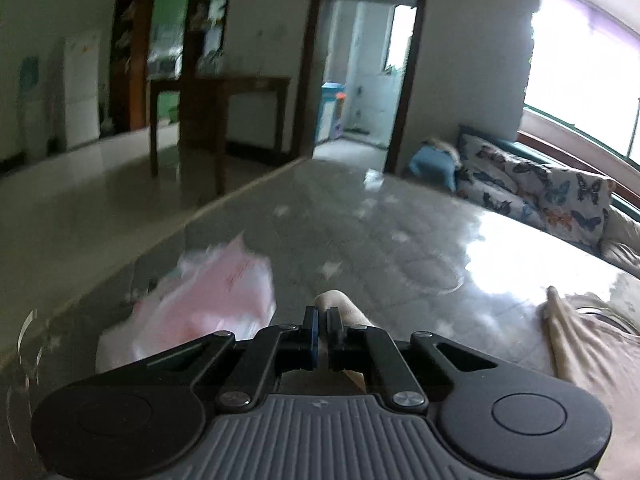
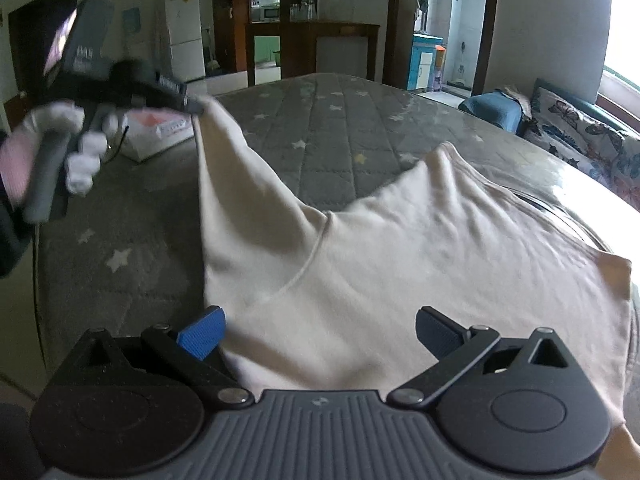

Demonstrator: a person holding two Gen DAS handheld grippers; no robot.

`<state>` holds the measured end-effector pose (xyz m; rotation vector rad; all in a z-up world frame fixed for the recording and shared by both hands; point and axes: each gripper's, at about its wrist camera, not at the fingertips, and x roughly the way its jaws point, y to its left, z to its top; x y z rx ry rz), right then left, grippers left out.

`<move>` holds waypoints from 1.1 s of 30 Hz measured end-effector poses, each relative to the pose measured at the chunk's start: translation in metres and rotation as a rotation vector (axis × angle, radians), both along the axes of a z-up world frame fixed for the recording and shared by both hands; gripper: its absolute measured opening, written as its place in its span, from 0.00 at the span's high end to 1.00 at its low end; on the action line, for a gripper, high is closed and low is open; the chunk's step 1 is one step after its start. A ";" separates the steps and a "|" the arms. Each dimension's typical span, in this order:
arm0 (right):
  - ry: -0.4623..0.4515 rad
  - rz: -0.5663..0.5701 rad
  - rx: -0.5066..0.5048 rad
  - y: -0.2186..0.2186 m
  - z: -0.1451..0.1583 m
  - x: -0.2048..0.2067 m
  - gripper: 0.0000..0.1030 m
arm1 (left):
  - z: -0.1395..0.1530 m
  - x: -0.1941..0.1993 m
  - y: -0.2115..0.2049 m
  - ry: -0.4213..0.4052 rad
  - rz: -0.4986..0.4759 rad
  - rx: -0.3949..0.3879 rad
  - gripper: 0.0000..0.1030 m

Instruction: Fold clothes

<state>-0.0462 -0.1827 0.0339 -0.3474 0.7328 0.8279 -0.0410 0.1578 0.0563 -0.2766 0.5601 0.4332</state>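
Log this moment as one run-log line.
left gripper: shut on cream shirt, lifting its corner | right gripper: open above shirt | surface: grey star mattress | pink packet beside

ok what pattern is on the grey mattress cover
Small pale stars on quilted grey mattress cover, clearest in the right wrist view.

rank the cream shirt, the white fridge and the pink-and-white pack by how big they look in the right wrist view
1. cream shirt, by far the largest, partly because it lies nearest the camera
2. white fridge
3. pink-and-white pack

The fridge and pack look close in size, and the left gripper hides part of the pack, so their order is unsure.
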 end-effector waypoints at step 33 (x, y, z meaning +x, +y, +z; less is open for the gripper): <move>-0.019 -0.439 0.099 -0.141 0.017 0.016 0.01 | 0.041 -0.001 -0.266 -0.102 -0.896 -0.154 0.94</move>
